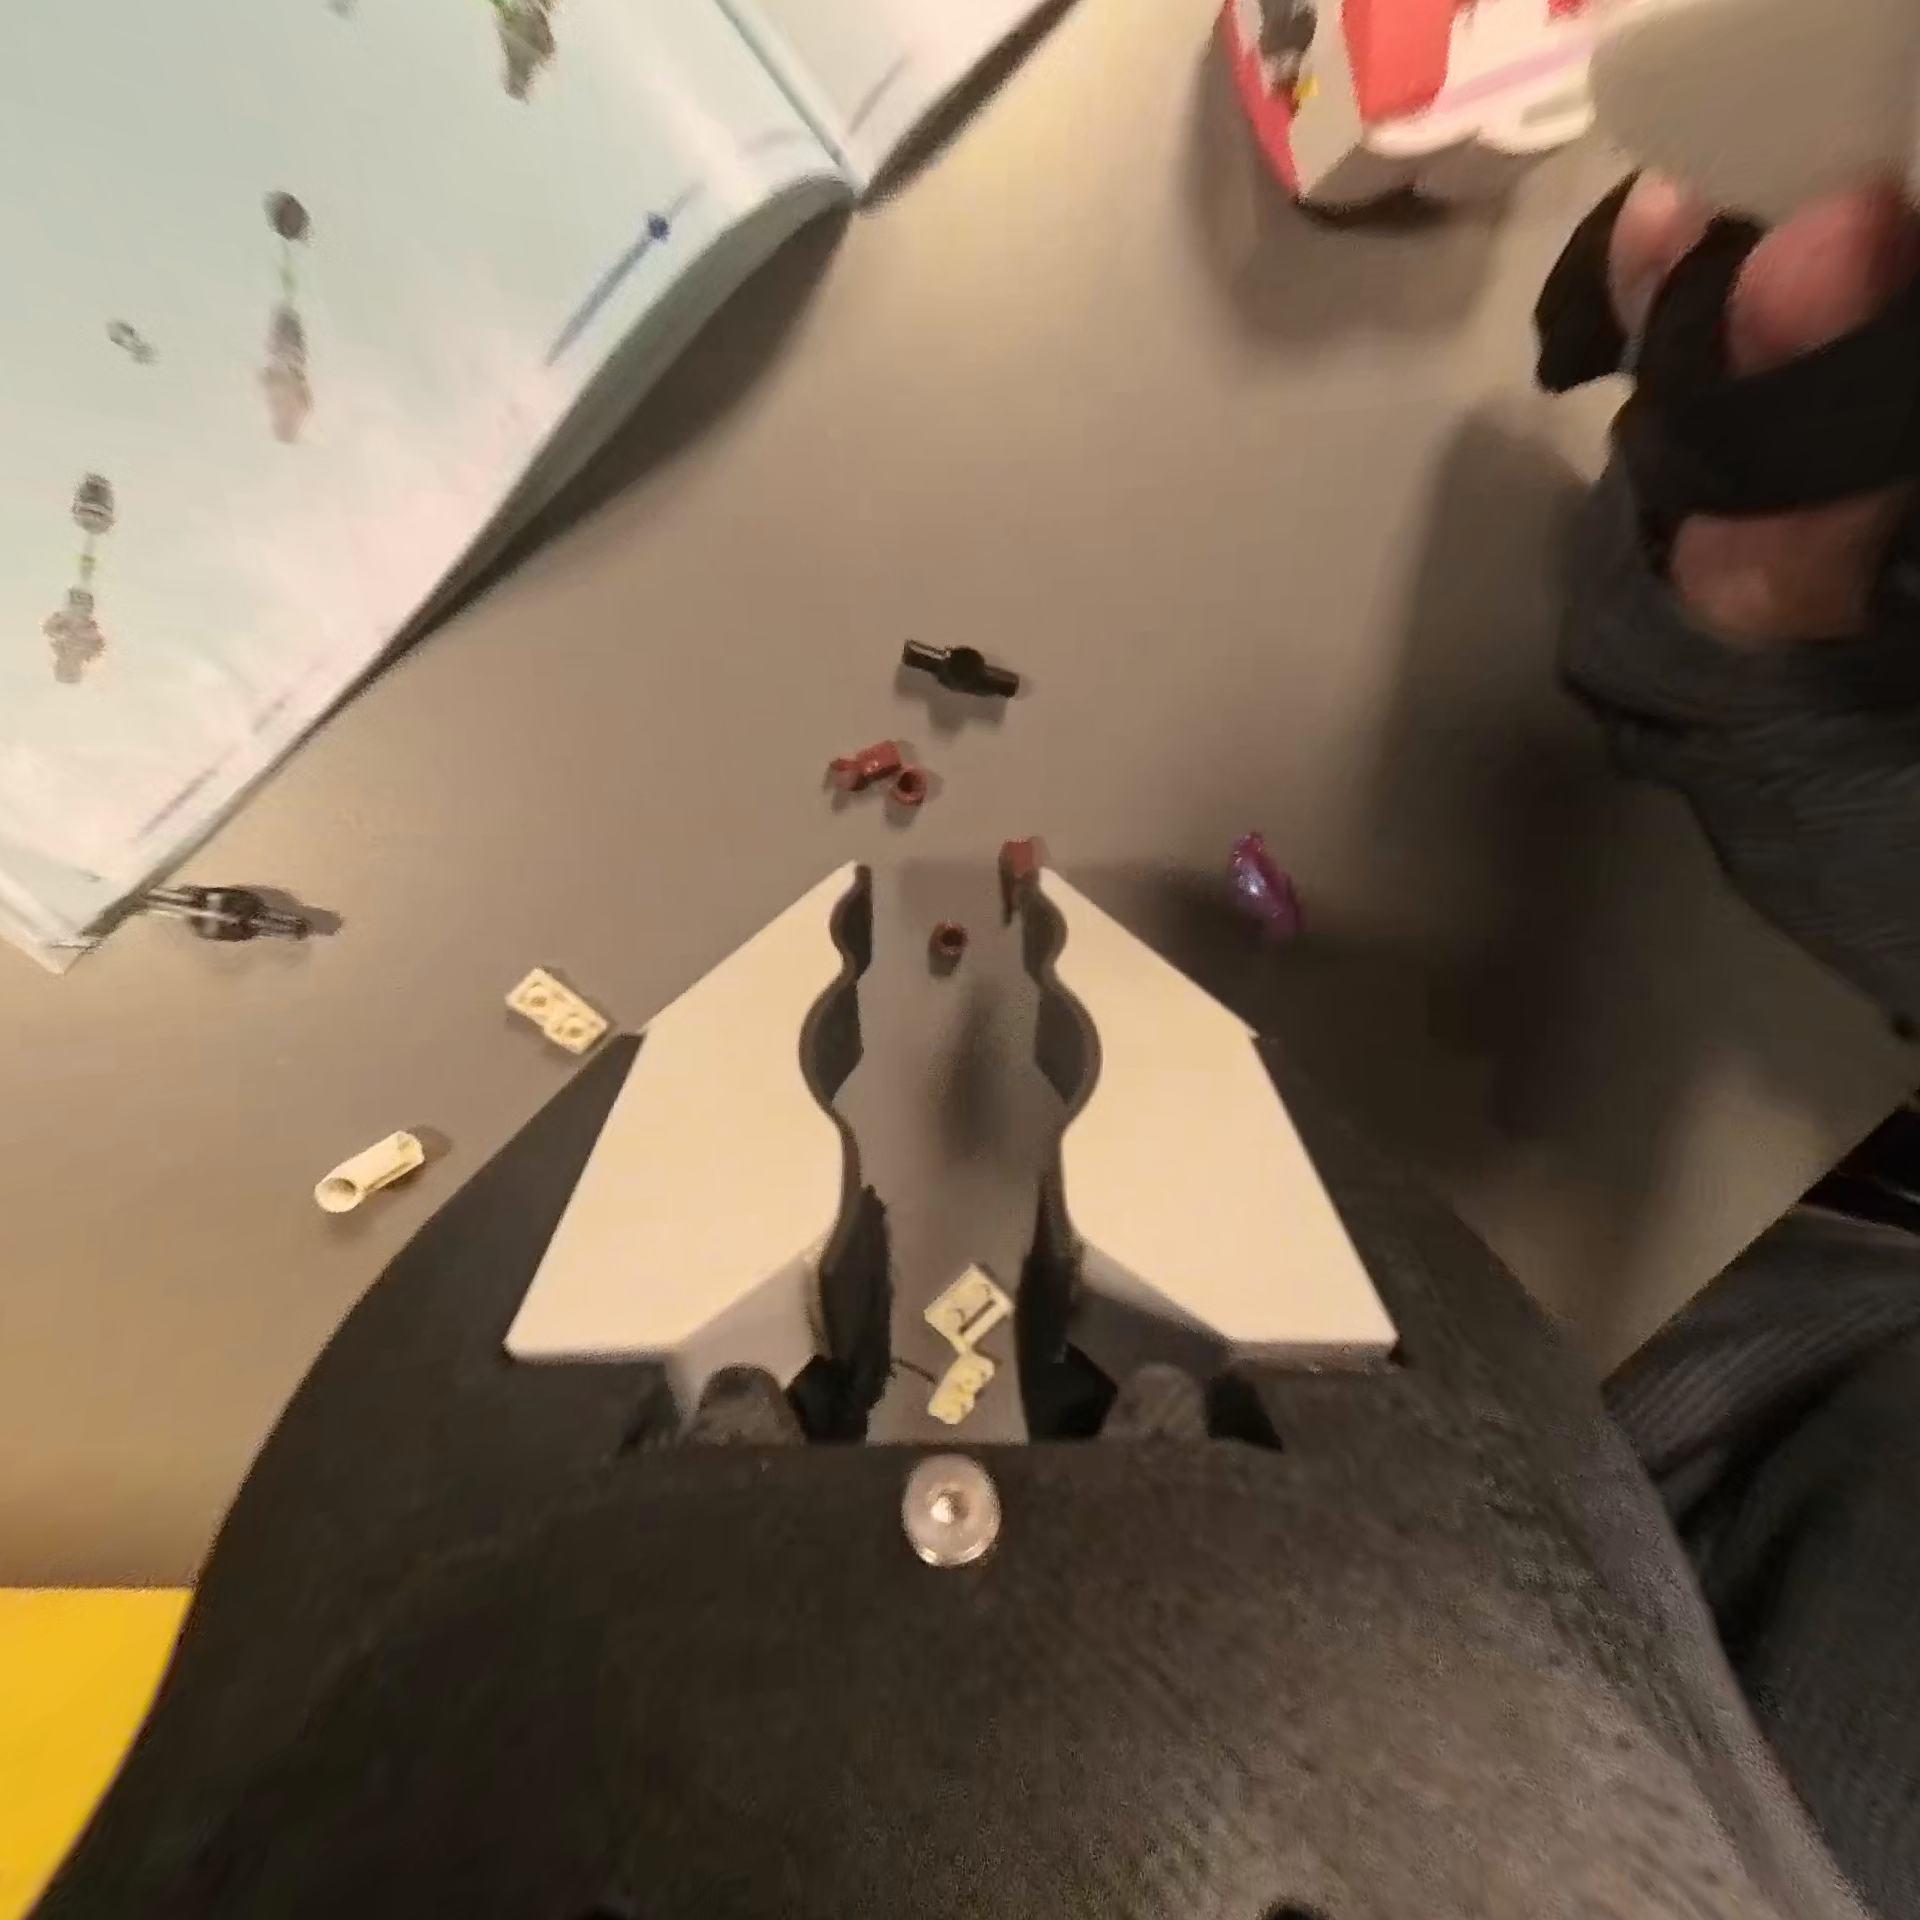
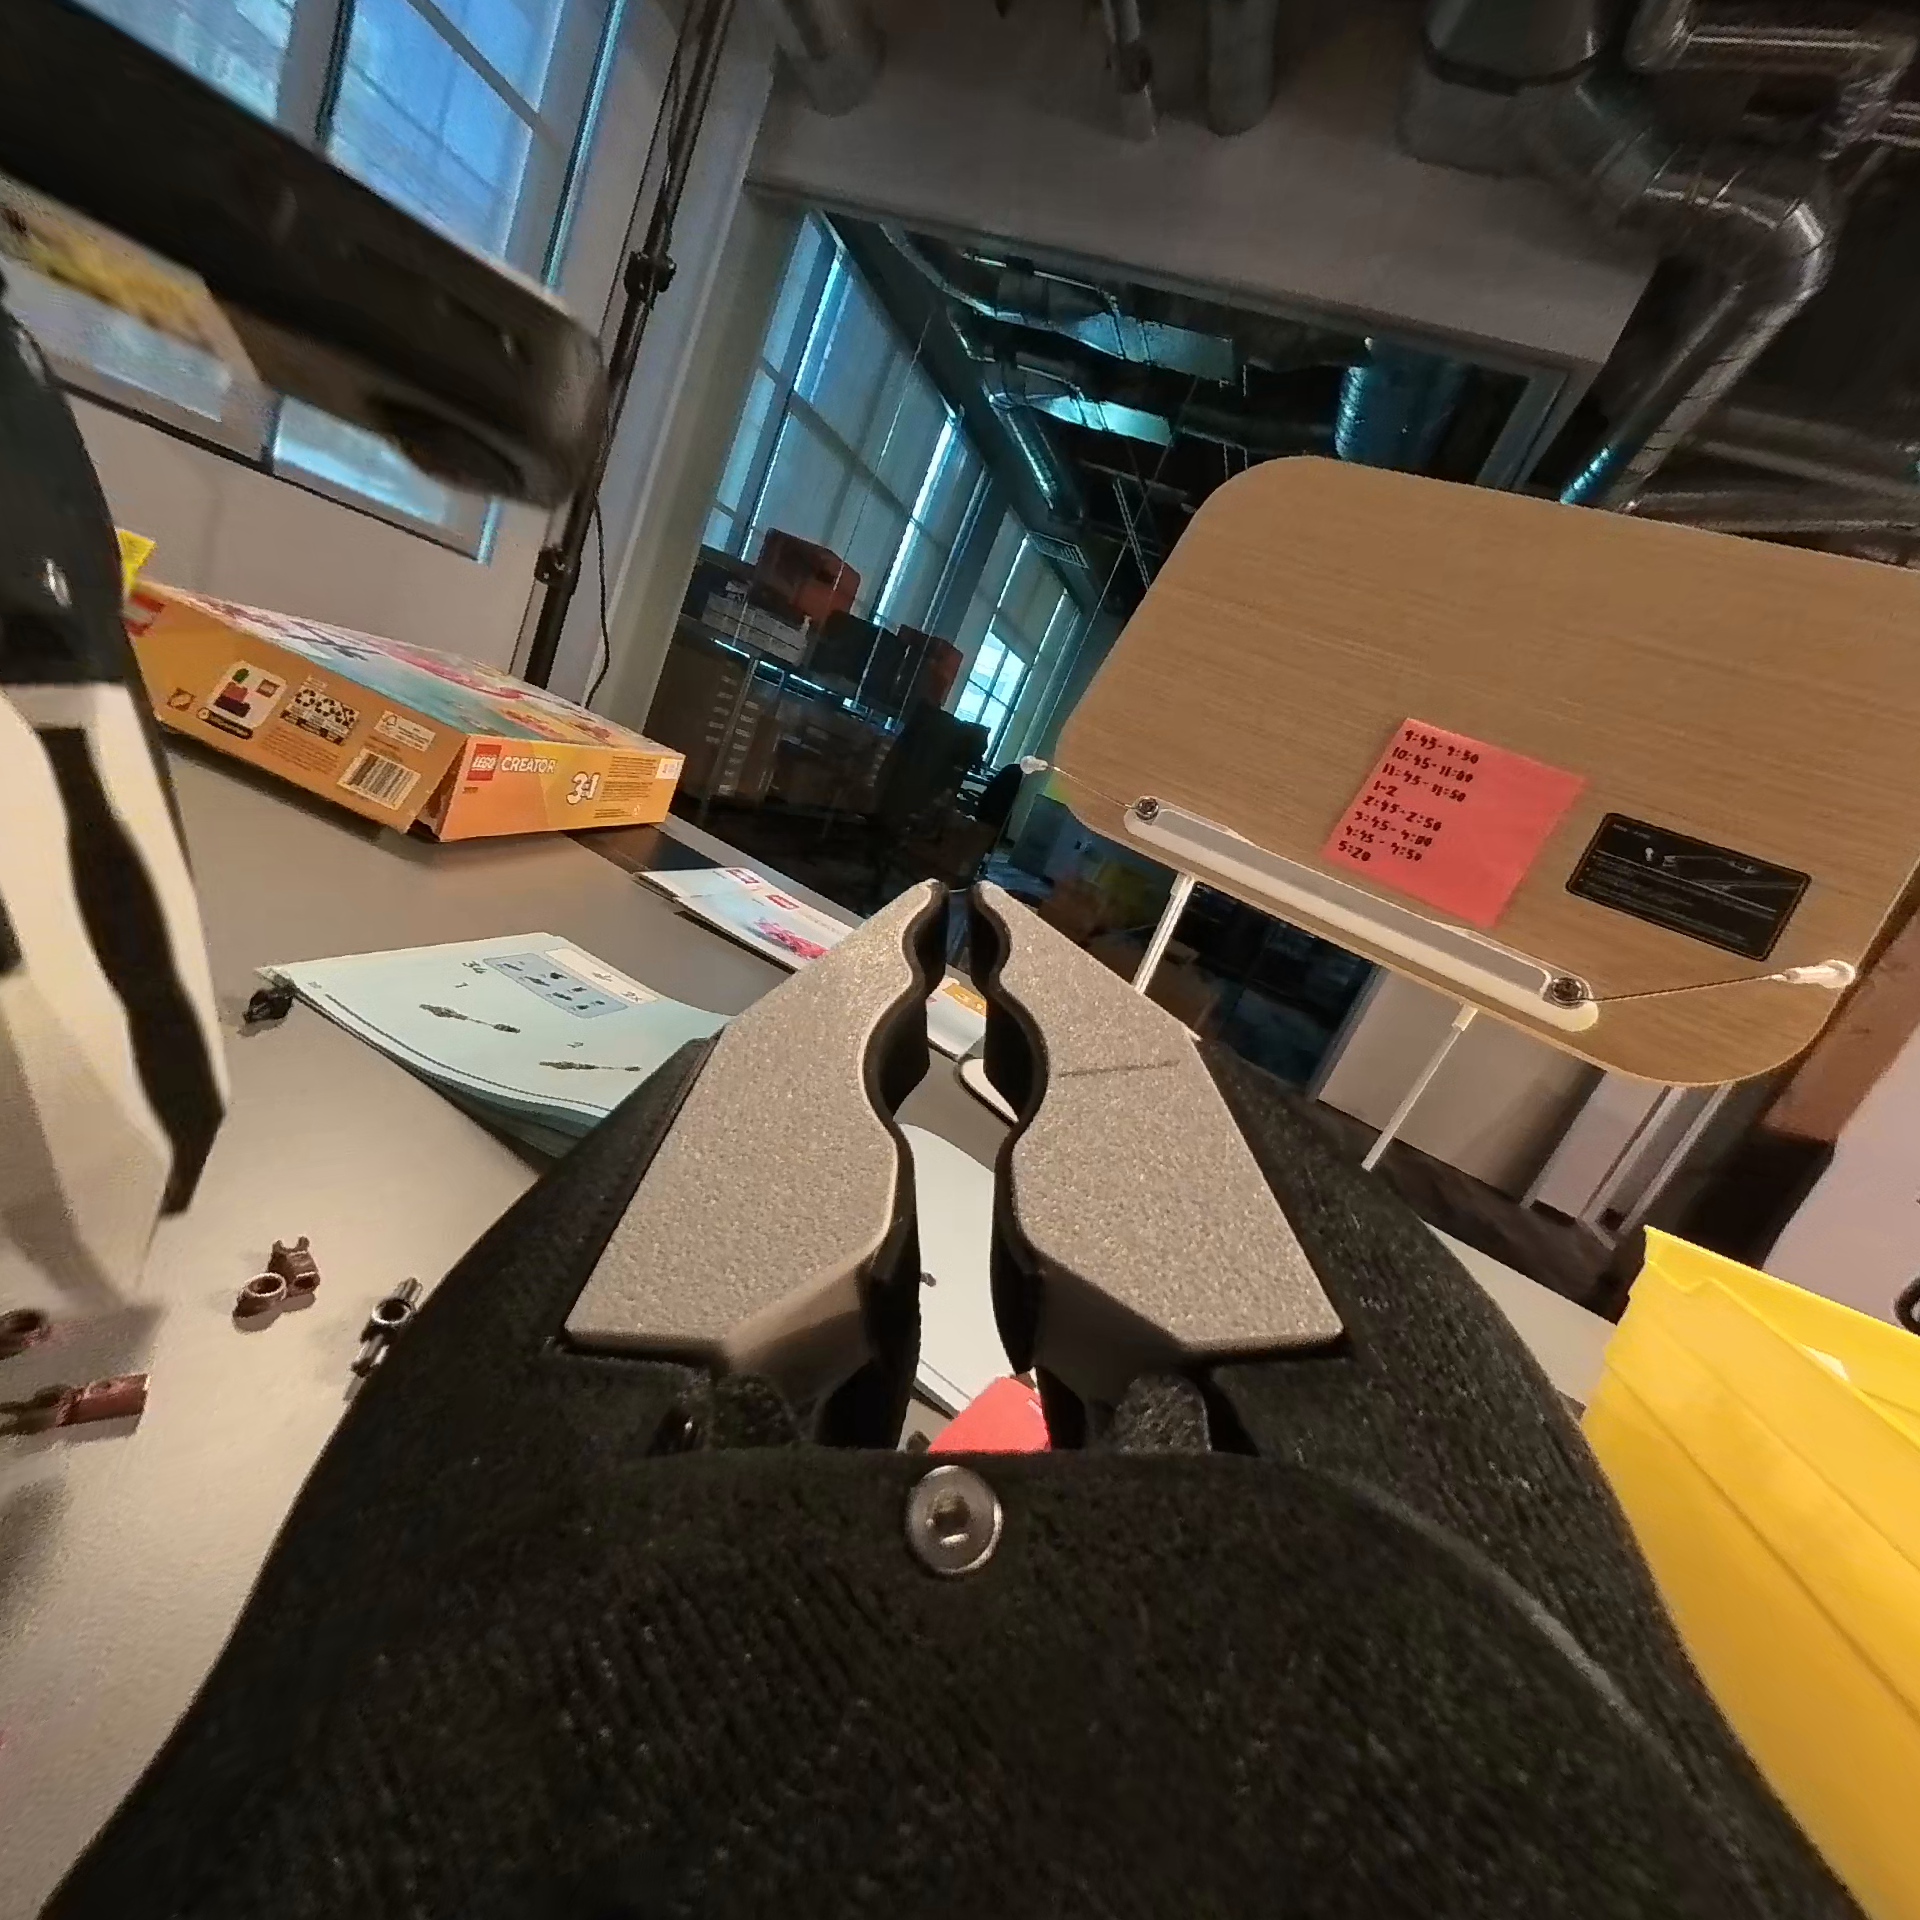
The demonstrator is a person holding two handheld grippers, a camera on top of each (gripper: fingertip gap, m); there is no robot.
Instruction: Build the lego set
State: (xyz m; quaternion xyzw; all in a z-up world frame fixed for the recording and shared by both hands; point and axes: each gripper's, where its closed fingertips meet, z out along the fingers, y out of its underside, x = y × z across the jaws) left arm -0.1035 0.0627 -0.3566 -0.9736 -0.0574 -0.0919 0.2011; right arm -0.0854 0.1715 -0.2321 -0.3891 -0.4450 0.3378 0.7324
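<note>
Left wrist view, L to R: an open instruction booklet [image 1: 312, 364] w/ pale glossy pages lies on a matte grey table [image 1: 1091, 468]. At its lower corner sits a small black connector [image 1: 234, 914]. Then a cream flat plate [image 1: 556, 1013] w/ two studs, and below it a cream tube piece [image 1: 369, 1174], hollow and round. Toward the middle, a black axle-type pin [image 1: 961, 665], then a pair of dark red bits [image 1: 883, 774], one a tiny ring.

The left gripper [image 1: 948, 883] has smooth off-white fingers w/ wavy dark inner pads, in a fuzzy black body. Jaws stand parted, nothing pinched. A small dark red ring [image 1: 948, 940] lies on the table in the gap, clear of both pads. A dark red clip piece [image 1: 1021, 868] sits right at the right-hand fingertip; can't tell if it touches. Further back btwn the fingers, two cream plates [image 1: 966, 1330]. Off to the right, a shiny purple lump [image 1: 1262, 883], and a blurry hand [image 1: 1766, 416] in a black strap.

Right wrist view, L to R: an orange cardboard box [image 2: 416, 727], a pale blue booklet [image 2: 488, 1018], dark red bits [image 2: 281, 1283] on the table. The right gripper [image 2: 957, 899] has grainy grey fingers, tips nearly together, pads meeting on air, raised off the table. Right of it, a wood-grain board [image 2: 1455, 675] w/ a pink sticky note [image 2: 1455, 821] and a black label, then yellow plastic [image 2: 1766, 1507].
</note>
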